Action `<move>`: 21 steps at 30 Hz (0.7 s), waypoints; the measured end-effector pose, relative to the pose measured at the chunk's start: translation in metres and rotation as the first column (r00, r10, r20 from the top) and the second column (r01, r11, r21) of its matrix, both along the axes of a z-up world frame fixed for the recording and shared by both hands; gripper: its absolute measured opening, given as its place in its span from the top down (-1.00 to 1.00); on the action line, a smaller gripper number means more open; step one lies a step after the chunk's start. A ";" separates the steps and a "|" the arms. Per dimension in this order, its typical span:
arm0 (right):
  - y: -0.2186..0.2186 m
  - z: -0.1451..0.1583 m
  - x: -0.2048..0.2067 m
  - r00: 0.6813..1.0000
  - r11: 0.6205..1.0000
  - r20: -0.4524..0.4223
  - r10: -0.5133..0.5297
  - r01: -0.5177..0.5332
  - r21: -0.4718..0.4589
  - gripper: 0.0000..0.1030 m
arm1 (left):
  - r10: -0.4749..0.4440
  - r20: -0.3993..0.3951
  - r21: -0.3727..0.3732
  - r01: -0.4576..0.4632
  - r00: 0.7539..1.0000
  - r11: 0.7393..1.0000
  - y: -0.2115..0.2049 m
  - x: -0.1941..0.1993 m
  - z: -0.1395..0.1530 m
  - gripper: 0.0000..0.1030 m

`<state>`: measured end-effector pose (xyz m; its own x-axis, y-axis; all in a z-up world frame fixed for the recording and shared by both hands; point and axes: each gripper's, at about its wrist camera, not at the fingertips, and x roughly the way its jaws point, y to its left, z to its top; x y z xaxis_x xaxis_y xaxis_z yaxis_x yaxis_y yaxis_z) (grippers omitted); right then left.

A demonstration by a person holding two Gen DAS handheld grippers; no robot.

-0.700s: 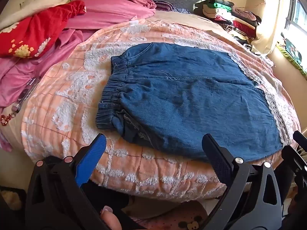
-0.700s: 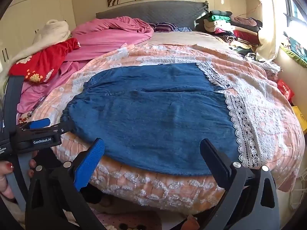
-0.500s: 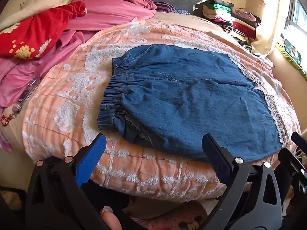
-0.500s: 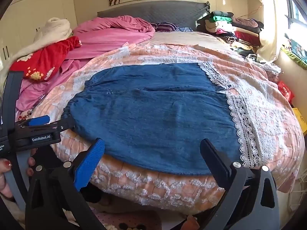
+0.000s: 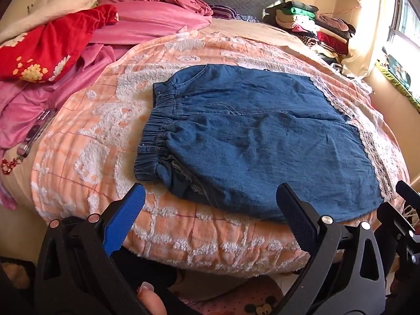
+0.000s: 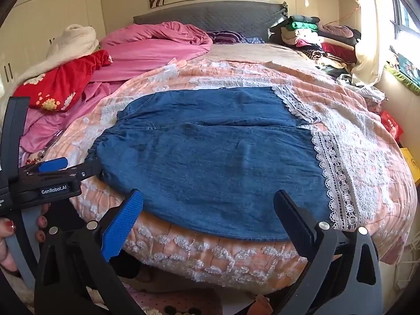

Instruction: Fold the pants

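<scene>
Blue denim pants (image 5: pixel 257 136) with white lace hems lie flat on the peach bedspread (image 5: pixel 86 141), elastic waistband to the left, legs running right. In the right wrist view the same pants (image 6: pixel 210 157) fill the middle of the bed. My left gripper (image 5: pixel 210 207) hovers open over the bed's near edge, just short of the waistband corner, nothing between its fingers. My right gripper (image 6: pixel 210 210) is open too, above the near hem of the pants, touching nothing. The left gripper's body (image 6: pixel 50 181) shows at the left of the right wrist view, held by a hand.
Pink bedding (image 5: pixel 147 18), a red flowered garment (image 5: pixel 50 50) and a white blanket (image 6: pixel 76 39) pile up at the far left. Stacked clothes (image 6: pixel 315 36) sit at the far right by the grey headboard (image 6: pixel 215 15). A keyring (image 5: pixel 29 141) lies at the bed's left edge.
Both grippers have drawn back a little from the bed and tilted slightly; the pants sit marginally lower in each view. Both stay open and the pants have not moved.
</scene>
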<state>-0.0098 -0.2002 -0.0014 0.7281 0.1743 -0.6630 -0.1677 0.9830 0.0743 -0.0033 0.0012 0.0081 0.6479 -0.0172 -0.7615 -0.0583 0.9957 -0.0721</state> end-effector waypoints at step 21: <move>0.002 -0.002 0.000 1.000 1.000 -0.006 0.001 -0.001 0.001 -0.92 | -0.009 -0.001 -0.003 0.009 1.000 1.000 -0.002 -0.001 0.000 -0.82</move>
<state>-0.0096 -0.1987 -0.0036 0.7236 0.1755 -0.6676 -0.1684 0.9828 0.0759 -0.0045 -0.0006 0.0077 0.6468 -0.0258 -0.7622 -0.0492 0.9959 -0.0755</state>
